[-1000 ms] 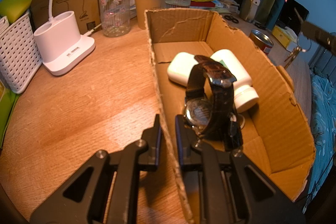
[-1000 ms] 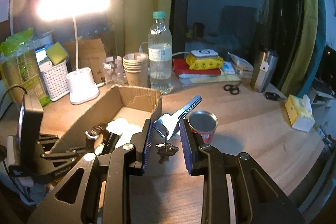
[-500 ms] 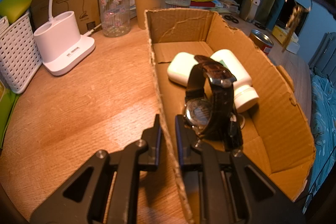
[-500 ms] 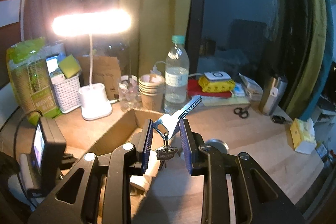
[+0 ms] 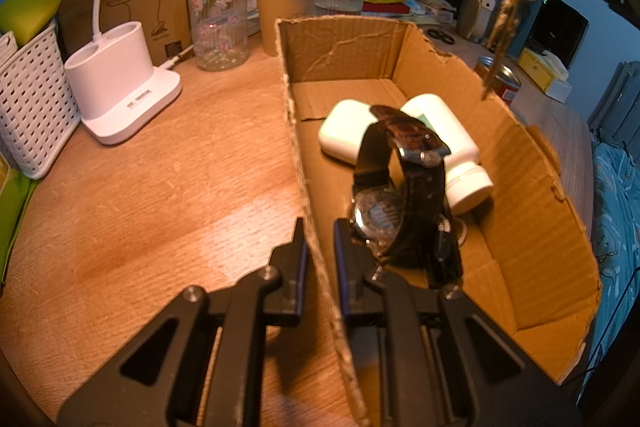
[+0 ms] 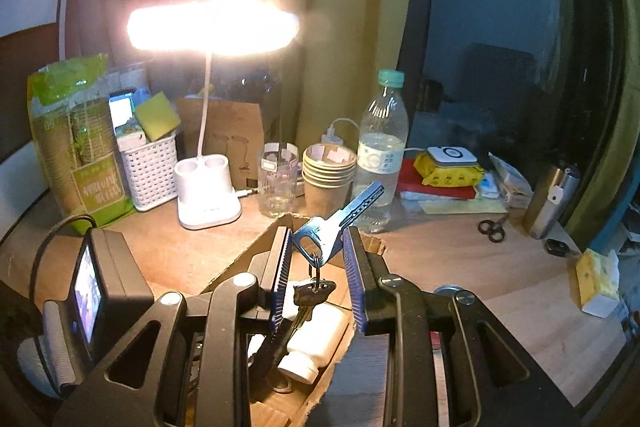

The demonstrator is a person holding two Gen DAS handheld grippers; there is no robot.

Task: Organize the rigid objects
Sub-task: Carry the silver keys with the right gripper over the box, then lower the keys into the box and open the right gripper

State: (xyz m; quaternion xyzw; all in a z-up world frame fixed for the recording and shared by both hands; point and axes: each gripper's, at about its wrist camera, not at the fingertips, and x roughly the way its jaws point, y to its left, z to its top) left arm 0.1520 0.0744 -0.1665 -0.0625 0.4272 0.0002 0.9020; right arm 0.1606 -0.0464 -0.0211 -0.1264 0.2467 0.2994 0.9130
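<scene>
My left claw (image 5: 318,239) clamps the cardboard box (image 5: 532,163) wall, steadying it on the tabletop (image 5: 160,195). My right claw (image 6: 316,251) grips the keys (image 6: 340,223) above the box for dropping in.

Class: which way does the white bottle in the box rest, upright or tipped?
Tipped: the bottle lies on its side on the box floor, cap toward the camera.

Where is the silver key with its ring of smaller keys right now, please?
In the right wrist view, the silver key is clamped in the right gripper, above the cardboard box.
</scene>
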